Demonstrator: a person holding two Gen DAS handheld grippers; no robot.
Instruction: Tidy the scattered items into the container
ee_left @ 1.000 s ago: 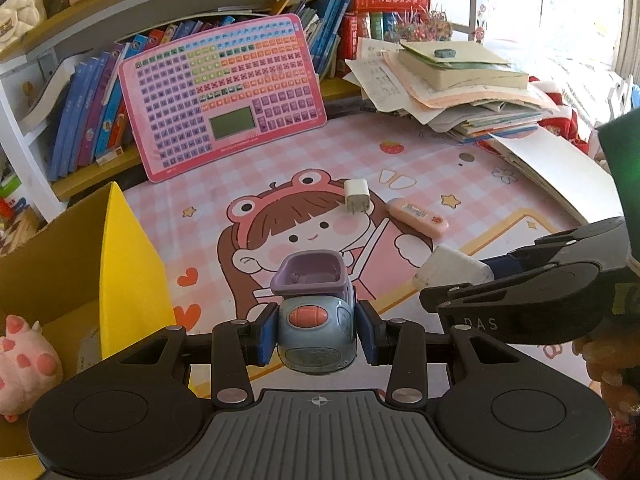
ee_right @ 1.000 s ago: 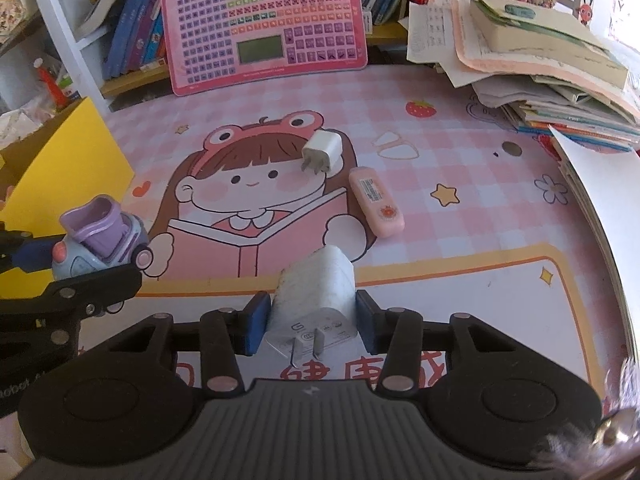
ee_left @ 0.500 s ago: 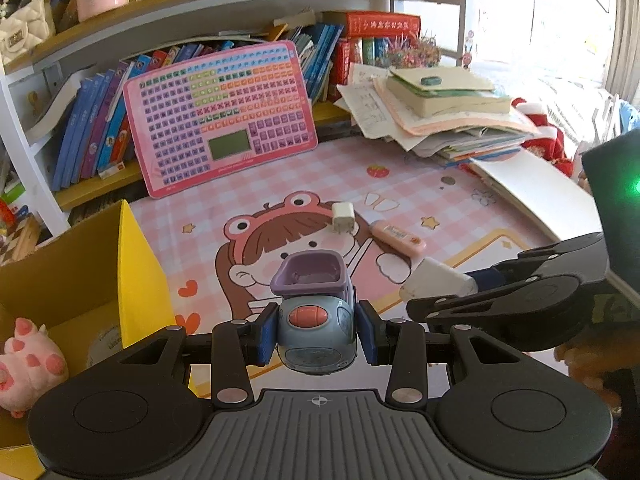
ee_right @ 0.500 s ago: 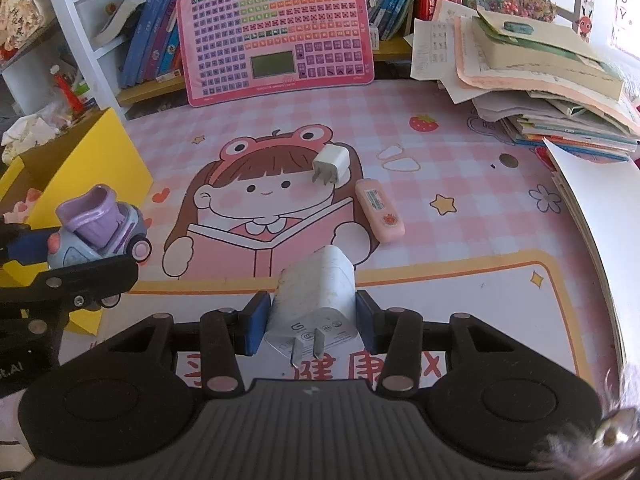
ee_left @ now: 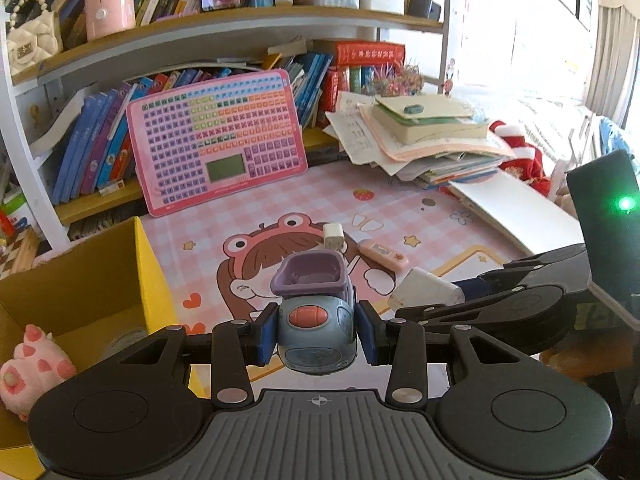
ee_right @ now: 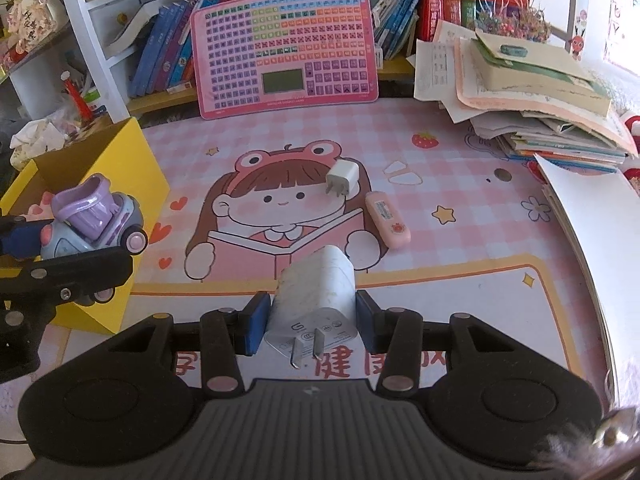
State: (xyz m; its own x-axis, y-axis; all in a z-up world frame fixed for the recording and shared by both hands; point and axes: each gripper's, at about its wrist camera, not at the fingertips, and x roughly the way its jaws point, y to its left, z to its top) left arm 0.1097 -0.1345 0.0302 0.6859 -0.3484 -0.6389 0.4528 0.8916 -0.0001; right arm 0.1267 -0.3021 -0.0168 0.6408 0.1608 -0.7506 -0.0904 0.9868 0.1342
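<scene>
My left gripper (ee_left: 318, 332) is shut on a blue and purple toy car (ee_left: 316, 312), held in the air beside the yellow cardboard box (ee_left: 152, 280). The toy car also shows in the right wrist view (ee_right: 96, 220). My right gripper (ee_right: 310, 320) is shut on a white charger plug (ee_right: 316, 300), held above the pink mat; it also shows in the left wrist view (ee_left: 424, 294). A smaller white charger (ee_right: 342, 178) and a pink eraser-like bar (ee_right: 388, 220) lie on the mat. A pink plush (ee_left: 28, 364) sits in the box.
A pink keyboard toy (ee_right: 284, 48) leans on a bookshelf at the back. A stack of books and papers (ee_right: 532, 92) fills the right side, with a white board (ee_right: 588, 216) along the right edge. The box stands at the left (ee_right: 116, 184).
Both grippers have risen and drawn back from the mat with their objects held. More of the shelf and box now shows.
</scene>
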